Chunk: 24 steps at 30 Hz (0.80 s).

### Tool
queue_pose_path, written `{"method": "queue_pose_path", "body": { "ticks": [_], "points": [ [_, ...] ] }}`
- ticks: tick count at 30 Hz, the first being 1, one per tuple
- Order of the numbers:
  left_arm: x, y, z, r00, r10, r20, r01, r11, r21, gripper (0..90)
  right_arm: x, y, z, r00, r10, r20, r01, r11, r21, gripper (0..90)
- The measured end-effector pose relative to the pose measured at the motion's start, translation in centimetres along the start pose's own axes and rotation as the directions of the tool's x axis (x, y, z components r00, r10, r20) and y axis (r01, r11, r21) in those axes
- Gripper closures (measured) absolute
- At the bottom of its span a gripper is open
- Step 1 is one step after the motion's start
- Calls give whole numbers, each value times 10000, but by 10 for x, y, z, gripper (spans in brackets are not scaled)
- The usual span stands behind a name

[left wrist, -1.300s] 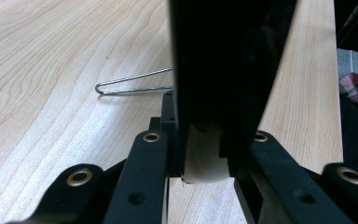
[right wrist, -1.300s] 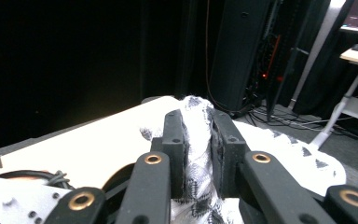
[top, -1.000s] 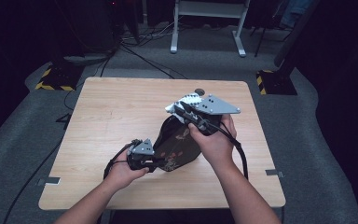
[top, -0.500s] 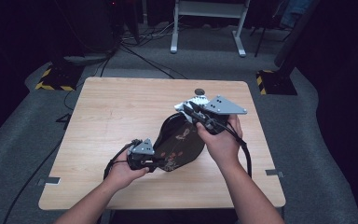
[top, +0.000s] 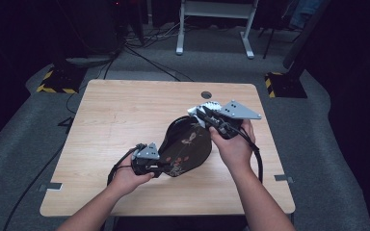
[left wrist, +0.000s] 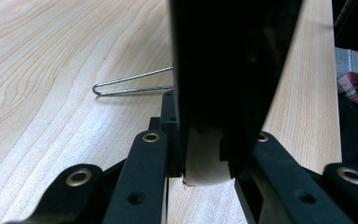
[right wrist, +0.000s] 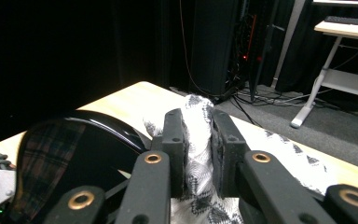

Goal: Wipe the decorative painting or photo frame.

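Observation:
A black pouch [top: 188,147] with a flower print lies on the wooden table [top: 120,110], its mouth toward the far right. In the left gripper view my left gripper [top: 160,168] is shut on the pouch's near end [left wrist: 228,70], with a white bit [left wrist: 204,163] pinched between the jaws. At the pouch's mouth, my right gripper [top: 206,114] is shut on a white patterned cloth [top: 202,108]. The right gripper view shows the cloth [right wrist: 196,140] between the jaws and the pouch's open rim with a plaid lining [right wrist: 56,154] to the left.
A thin wire loop [left wrist: 130,84] lies on the table beside the pouch. A round cable hole [top: 206,95] sits near the table's far edge. Beyond the table stand a white desk frame [top: 214,29] and floor cables.
The right hand has drifted a little to the right with the cloth, and the pouch now lies flatter and wider. The left hand has stayed put.

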State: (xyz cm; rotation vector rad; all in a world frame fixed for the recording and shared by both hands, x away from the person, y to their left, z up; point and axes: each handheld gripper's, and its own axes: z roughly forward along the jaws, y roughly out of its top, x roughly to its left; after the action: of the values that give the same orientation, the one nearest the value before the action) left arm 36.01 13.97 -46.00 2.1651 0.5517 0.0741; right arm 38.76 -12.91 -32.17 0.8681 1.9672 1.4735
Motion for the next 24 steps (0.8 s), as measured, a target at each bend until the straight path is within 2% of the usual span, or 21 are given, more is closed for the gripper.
{"method": "queue_pose_path", "body": {
  "ticks": [24],
  "points": [
    [0,0,0,10000,11,27,-11,10000,-11,787,-21,-20,-7,9967,640,498,-643,9979,46,787]
  ]
}}
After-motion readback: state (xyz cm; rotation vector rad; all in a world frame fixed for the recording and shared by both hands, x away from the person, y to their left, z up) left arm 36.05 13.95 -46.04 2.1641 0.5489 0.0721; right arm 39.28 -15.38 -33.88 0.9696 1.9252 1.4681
